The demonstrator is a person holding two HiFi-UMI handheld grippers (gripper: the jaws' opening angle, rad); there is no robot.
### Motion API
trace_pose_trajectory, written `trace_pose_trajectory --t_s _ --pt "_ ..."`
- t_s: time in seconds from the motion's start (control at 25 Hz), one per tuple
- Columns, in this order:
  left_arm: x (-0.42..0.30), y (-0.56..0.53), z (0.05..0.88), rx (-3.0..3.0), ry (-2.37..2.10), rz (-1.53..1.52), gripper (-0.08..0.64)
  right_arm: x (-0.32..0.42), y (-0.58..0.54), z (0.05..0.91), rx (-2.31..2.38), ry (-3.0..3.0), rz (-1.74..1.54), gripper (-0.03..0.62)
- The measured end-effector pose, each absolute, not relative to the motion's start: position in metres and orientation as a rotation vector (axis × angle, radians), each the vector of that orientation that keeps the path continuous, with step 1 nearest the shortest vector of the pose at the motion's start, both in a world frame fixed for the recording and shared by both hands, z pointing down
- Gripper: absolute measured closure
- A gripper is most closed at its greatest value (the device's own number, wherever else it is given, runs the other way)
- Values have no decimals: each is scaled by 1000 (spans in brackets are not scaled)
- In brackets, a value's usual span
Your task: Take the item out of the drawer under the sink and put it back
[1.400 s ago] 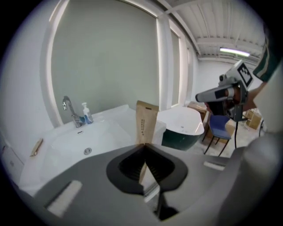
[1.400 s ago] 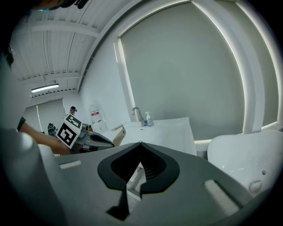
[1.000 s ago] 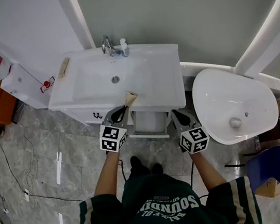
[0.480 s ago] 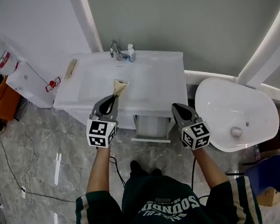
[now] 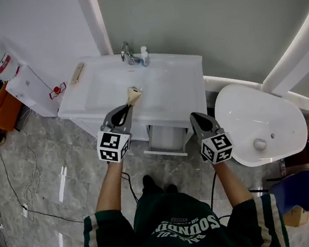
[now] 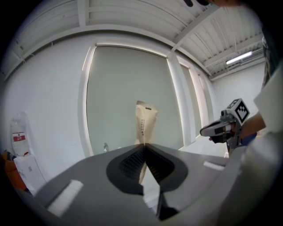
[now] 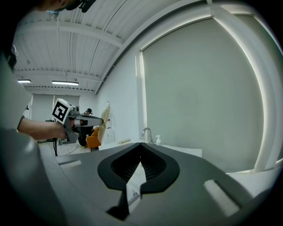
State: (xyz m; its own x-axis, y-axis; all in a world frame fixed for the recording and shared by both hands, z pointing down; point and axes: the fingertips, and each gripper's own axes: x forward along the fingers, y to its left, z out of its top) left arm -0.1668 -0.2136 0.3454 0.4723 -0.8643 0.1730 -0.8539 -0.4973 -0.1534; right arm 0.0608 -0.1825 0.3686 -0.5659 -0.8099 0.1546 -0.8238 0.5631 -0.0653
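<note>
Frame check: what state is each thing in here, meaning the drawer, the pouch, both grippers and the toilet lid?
drawer: pulled open
paper pouch: out of the drawer, held upright
left gripper: shut on the paper pouch
right gripper: shut, nothing in it
toilet lid: down

I see the white sink tabletop (image 5: 181,90) standing on the grey marble floor (image 5: 61,151). At its 12 o'clock edge sit a faucet (image 5: 127,54) and, just beside it, a small bottle (image 5: 144,56). A flat tan piece (image 5: 77,73) lies at its 10 o'clock corner. A dark cable (image 5: 6,174) trails across the floor at 8 o'clock.
</note>
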Motion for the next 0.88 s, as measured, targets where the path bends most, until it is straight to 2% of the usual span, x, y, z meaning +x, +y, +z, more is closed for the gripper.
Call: trace_pose_trajectory --t_s 0.44,0.88 --pt "-155 -215 361 -2686 1498 -428 509 61 -180 379 1404 -2675 235 591" --pt "-127 -205 438 -2819 1416 -606 509 77 -167 433 1434 -2598 387 591"
